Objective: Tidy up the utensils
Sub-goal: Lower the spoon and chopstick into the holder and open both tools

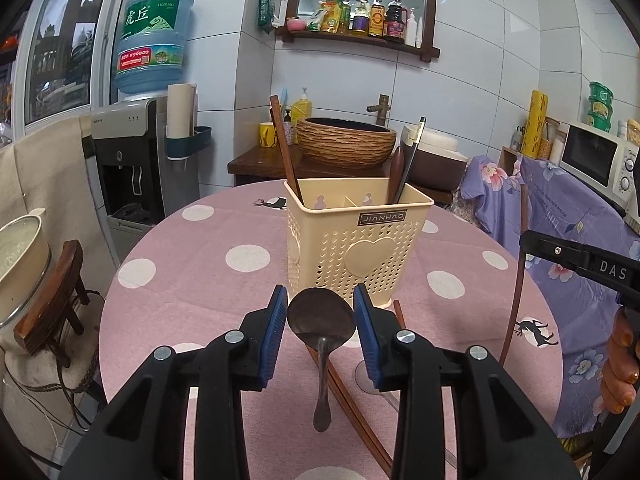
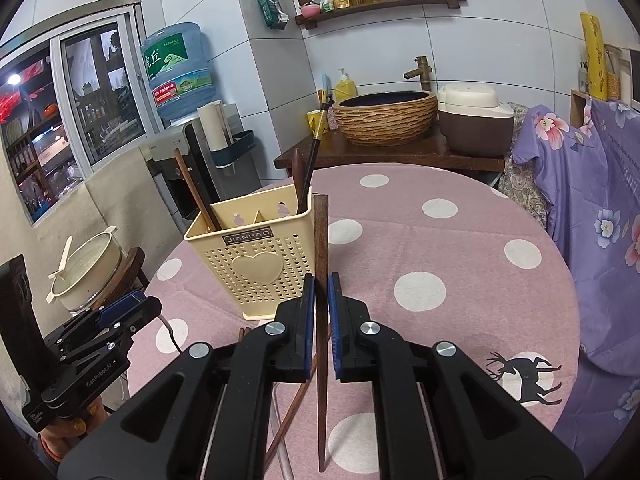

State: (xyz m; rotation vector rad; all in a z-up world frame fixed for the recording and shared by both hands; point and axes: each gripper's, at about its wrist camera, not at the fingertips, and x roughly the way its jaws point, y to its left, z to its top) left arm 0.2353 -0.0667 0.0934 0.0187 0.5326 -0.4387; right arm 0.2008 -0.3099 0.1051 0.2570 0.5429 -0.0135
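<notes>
Both grippers: L (image 1: 320,312) wide round spoon (image 1: 321,318), R (image 2: 321,304) pinches chopstick (image 2: 321,248).

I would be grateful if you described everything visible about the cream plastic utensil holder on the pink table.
The cream plastic utensil holder stands upright on the pink polka-dot tablecloth. Its walls are perforated, with a raised heart and a dark "JIANHAO" label on the front. Dividers split the inside into compartments. A brown wooden chopstick leans at one end; a black chopstick and a brown wooden handle stand at the other. Neither gripper touches it.
</notes>
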